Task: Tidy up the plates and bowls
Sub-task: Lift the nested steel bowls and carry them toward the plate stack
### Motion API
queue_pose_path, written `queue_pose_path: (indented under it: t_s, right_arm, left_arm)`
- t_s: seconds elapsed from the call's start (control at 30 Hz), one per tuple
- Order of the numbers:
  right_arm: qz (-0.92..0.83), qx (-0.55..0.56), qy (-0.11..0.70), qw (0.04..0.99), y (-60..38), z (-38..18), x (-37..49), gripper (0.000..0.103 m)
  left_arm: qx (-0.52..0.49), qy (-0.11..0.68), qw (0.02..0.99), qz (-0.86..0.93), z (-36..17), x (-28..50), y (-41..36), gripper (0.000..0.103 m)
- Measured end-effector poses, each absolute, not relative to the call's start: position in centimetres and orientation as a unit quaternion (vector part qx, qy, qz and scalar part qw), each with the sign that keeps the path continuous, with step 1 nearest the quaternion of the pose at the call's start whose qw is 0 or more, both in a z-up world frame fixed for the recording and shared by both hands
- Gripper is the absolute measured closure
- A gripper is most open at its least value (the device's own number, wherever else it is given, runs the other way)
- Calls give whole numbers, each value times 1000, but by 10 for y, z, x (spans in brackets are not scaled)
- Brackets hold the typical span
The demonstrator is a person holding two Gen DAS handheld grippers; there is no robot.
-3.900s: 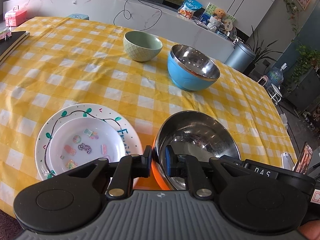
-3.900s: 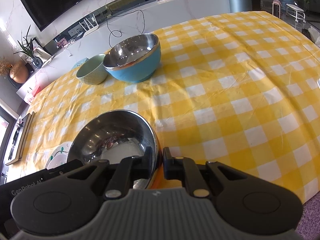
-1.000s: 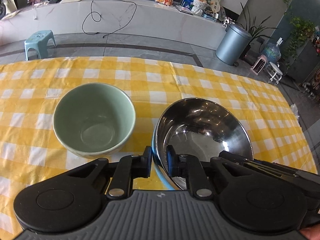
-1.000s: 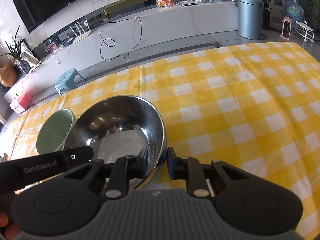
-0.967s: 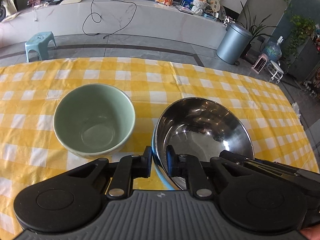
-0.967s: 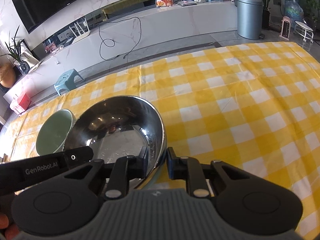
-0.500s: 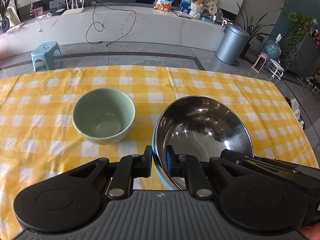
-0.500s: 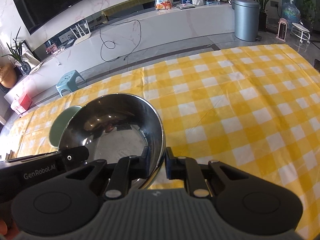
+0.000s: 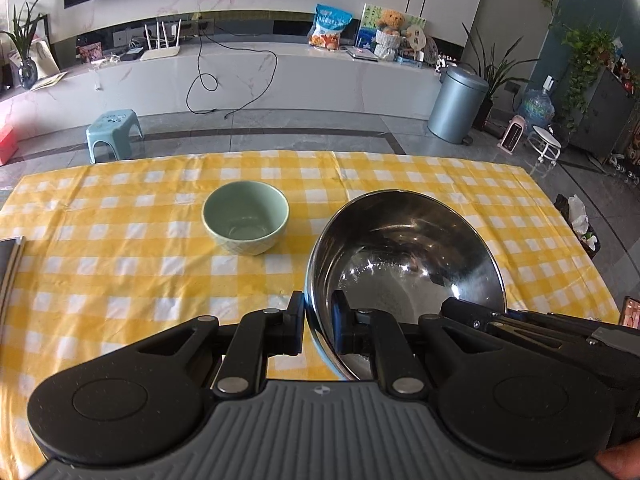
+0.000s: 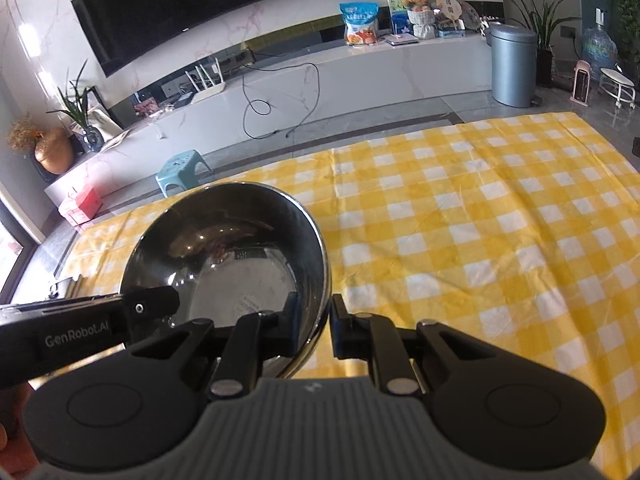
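A steel bowl (image 9: 404,264) with a blue outside hangs above the yellow checked tablecloth (image 9: 120,272), tilted a little, held by both grippers on opposite sides. My left gripper (image 9: 318,322) is shut on its near left rim, one finger inside and one outside. My right gripper (image 10: 316,322) is shut on the bowl's (image 10: 228,256) right rim in the same way. A pale green bowl (image 9: 246,224) stands empty on the cloth, to the left of and beyond the steel bowl. In the right wrist view the steel bowl hides the green one.
A dark book (image 9: 8,268) lies at the table's left edge. Beyond the far edge are grey floor, a small blue stool (image 9: 114,130), a grey bin (image 9: 456,106) and a long white counter (image 9: 280,76). The cloth right of the steel bowl (image 10: 500,248) is bare.
Both grippers have risen and drawn back with the steel bowl between them. The green bowl now looks smaller and farther off, and the table's far edge and the floor have come into view.
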State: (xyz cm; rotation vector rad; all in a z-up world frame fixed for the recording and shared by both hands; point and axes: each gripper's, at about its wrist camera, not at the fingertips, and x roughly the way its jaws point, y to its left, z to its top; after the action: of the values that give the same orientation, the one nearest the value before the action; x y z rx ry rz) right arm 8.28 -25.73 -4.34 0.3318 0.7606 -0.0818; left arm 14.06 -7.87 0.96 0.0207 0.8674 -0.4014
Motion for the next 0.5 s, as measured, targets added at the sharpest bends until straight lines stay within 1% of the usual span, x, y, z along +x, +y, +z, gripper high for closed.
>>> queue_pose_path:
  t_s: [0.23, 0.5]
  right_arm:
    - [-24, 172, 364, 915, -242, -33, 37, 90]
    - [-25, 176, 367, 913, -241, -34, 7, 91]
  left_arm:
    - [-1, 403, 897, -184, 19, 104, -63, 88]
    - [-36, 421, 887, -185, 5, 85, -52, 88]
